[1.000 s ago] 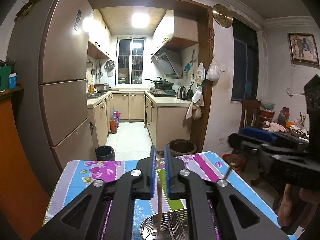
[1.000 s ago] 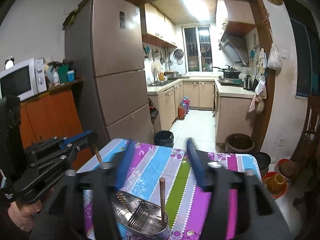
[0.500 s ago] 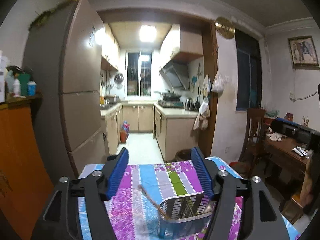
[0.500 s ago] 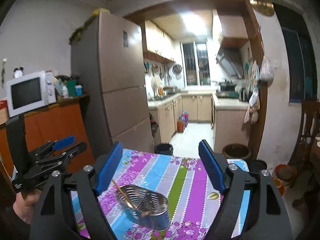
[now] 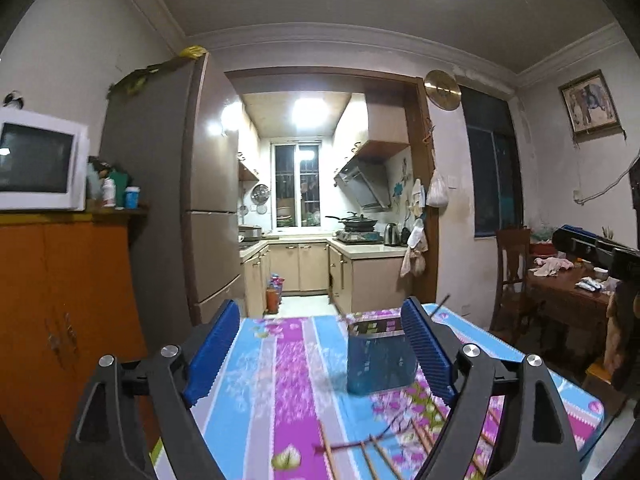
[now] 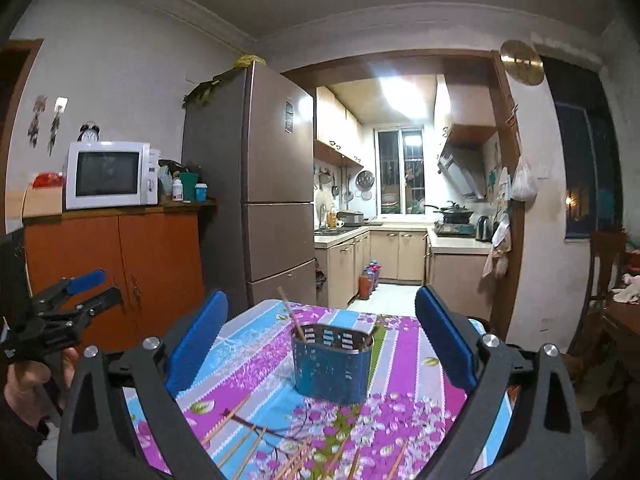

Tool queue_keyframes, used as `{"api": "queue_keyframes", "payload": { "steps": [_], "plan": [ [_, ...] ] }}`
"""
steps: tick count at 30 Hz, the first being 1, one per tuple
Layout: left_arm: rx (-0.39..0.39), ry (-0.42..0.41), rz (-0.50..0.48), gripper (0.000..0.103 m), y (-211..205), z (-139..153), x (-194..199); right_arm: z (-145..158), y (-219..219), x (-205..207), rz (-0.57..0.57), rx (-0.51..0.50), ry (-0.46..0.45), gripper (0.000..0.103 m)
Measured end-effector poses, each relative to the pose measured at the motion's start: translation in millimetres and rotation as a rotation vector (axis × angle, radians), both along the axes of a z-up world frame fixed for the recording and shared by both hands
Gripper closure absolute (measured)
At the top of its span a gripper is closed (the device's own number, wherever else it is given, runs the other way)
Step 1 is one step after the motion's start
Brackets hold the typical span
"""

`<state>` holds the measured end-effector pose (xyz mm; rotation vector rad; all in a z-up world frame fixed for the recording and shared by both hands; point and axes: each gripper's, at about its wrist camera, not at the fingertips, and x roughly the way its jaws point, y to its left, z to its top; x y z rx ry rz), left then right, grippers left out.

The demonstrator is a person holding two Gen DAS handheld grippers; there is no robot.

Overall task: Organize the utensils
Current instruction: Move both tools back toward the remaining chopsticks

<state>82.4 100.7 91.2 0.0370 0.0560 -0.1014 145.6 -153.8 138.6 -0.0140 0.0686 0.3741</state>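
Observation:
A perforated metal utensil holder (image 6: 332, 362) stands upright on the flowered tablecloth (image 6: 256, 364), with one wooden chopstick (image 6: 291, 314) leaning out of its left side. It also shows in the left wrist view (image 5: 380, 356), partly behind my right finger. Several loose chopsticks (image 6: 280, 454) lie on the cloth in front of it, and they show in the left wrist view (image 5: 380, 452) too. My left gripper (image 5: 320, 356) is open and empty, pulled back above the table. My right gripper (image 6: 320, 344) is open and empty, facing the holder. The left gripper also shows at the left of the right wrist view (image 6: 76, 296).
An orange cabinet (image 6: 120, 272) with a microwave (image 6: 108, 174) stands left of the table, and a tall brown fridge (image 6: 256, 184) behind it. A kitchen lies beyond the doorway. A wooden chair (image 5: 514, 264) and a cluttered side table (image 5: 568, 280) stand to the right.
The left gripper opened and let a chopstick go into the holder. Both grippers drew back and up from the holder, which now stands further off, with loose chopsticks showing on the near cloth.

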Motion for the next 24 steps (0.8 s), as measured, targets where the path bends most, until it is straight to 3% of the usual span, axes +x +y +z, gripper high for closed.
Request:
{"api": "queue_keyframes", "payload": {
  "steps": [10, 17, 24],
  "plan": [
    [-0.017, 0.088, -0.003, 0.02, -4, -69, -34, -61, 5, -52, -0.014, -0.01, 0.004, 0.011],
    [-0.019, 0.206, -0.043, 0.02, -6, -142, -41, -119, 5, -79, -0.035, -0.005, 0.065, 0.011],
    [-0.003, 0.332, -0.06, 0.024, -4, -208, -29, -195, 12, -83, -0.059, -0.074, 0.235, 0.037]
  ]
}}
